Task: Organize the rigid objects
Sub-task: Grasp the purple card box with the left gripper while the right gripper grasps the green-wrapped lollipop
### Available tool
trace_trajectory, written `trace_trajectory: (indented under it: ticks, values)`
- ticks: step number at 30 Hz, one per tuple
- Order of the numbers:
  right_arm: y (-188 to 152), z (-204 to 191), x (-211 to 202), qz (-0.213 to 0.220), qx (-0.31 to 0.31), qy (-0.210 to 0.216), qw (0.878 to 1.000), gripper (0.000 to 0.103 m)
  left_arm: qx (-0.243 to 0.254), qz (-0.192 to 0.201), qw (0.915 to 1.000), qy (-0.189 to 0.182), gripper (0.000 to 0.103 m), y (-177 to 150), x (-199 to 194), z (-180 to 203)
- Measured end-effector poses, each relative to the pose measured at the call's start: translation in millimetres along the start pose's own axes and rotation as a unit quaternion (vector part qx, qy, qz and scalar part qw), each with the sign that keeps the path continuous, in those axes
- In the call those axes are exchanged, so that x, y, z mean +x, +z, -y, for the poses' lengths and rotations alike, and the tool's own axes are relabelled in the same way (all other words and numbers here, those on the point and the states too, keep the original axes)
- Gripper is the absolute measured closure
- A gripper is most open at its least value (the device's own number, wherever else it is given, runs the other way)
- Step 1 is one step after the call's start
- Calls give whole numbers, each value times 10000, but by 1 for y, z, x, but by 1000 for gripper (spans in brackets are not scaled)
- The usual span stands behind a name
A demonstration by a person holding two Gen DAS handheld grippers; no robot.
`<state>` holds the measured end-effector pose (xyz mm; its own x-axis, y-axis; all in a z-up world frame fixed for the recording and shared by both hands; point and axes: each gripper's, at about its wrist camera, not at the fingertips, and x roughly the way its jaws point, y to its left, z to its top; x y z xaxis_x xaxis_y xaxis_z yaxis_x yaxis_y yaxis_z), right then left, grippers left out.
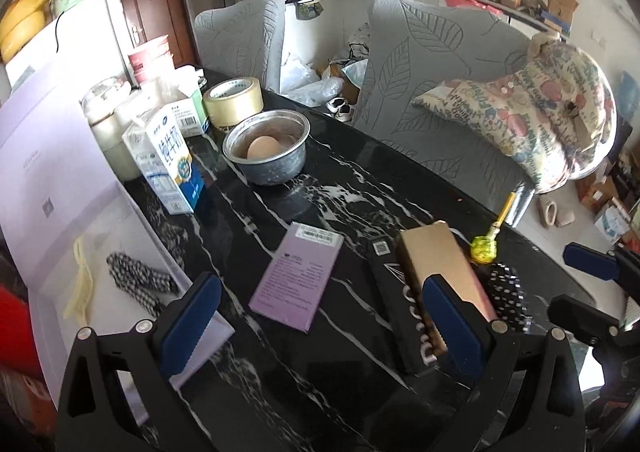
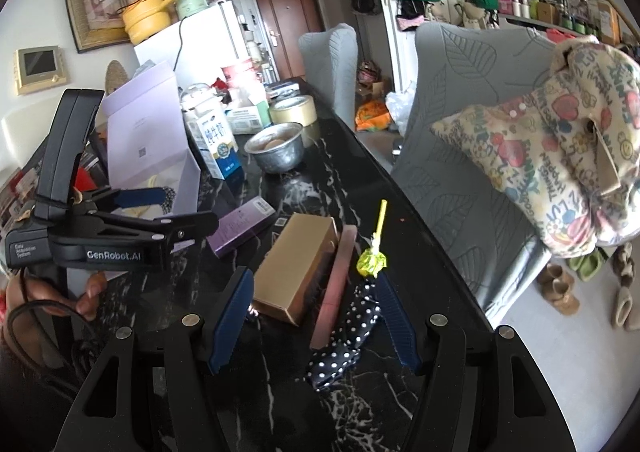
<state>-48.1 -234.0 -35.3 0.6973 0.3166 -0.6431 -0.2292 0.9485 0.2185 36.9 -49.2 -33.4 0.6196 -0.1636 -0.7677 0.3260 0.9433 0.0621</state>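
A purple box (image 1: 297,277) lies flat on the black marble table (image 1: 328,192), between and just ahead of my open, empty left gripper (image 1: 320,328). A gold box (image 1: 440,272) rests on a long black box (image 1: 396,308) beside my right finger. In the right wrist view the gold box (image 2: 296,268), a pink-brown bar (image 2: 334,288) and a polka-dot cloth (image 2: 348,328) lie between the fingers of my open, empty right gripper (image 2: 316,324). A lollipop (image 2: 373,261) lies just beyond. The purple box (image 2: 240,228) sits to the left, next to the left gripper (image 2: 160,208).
A metal bowl (image 1: 266,152) holding an egg (image 1: 263,147), a milk carton (image 1: 170,164), a tape roll (image 1: 232,100) and jars stand farther back. An open white box (image 1: 100,244) with cloth lies left. Grey chairs (image 1: 440,100) with a patterned cushion (image 1: 532,120) line the table's right edge.
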Motion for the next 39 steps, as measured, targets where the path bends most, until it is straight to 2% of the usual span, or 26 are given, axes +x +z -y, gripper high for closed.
trace_trajectory:
  ticks: [11, 16, 20, 24, 30, 33, 34, 36, 37, 39]
  values:
    - [1, 15, 25, -122, 417, -120, 9990, 39, 727, -600, 9955, 120, 4, 10, 60, -2]
    - [3, 20, 32, -178, 425, -178, 9988, 39, 769, -827, 9936, 15, 4, 12, 75, -6]
    - [5, 23, 38, -211, 439, -203, 9986, 39, 779, -1060, 9913, -78, 14, 13, 87, -8]
    - [6, 25, 45, -261, 423, -217, 9985, 39, 836, -1342, 9873, -176, 14, 10, 100, -8]
    - [9, 31, 55, -353, 505, -259, 9978, 39, 604, -1437, 9869, -425, 15, 15, 107, -14]
    - [11, 38, 62, -430, 578, -364, 9967, 40, 408, -1460, 9858, -717, 29, 15, 109, -18]
    - [11, 40, 64, -453, 595, -393, 9964, 42, 398, -1431, 9865, -686, 33, 15, 108, -18]
    - [12, 44, 69, -548, 630, -435, 9956, 45, 360, -1356, 9877, -698, 49, 15, 104, -16]
    - [12, 45, 71, -596, 645, -446, 9951, 48, 341, -1348, 9880, -666, 52, 15, 103, -16]
    - [13, 47, 76, -690, 654, -443, 9945, 51, 302, -1368, 9882, -621, 52, 14, 103, -13]
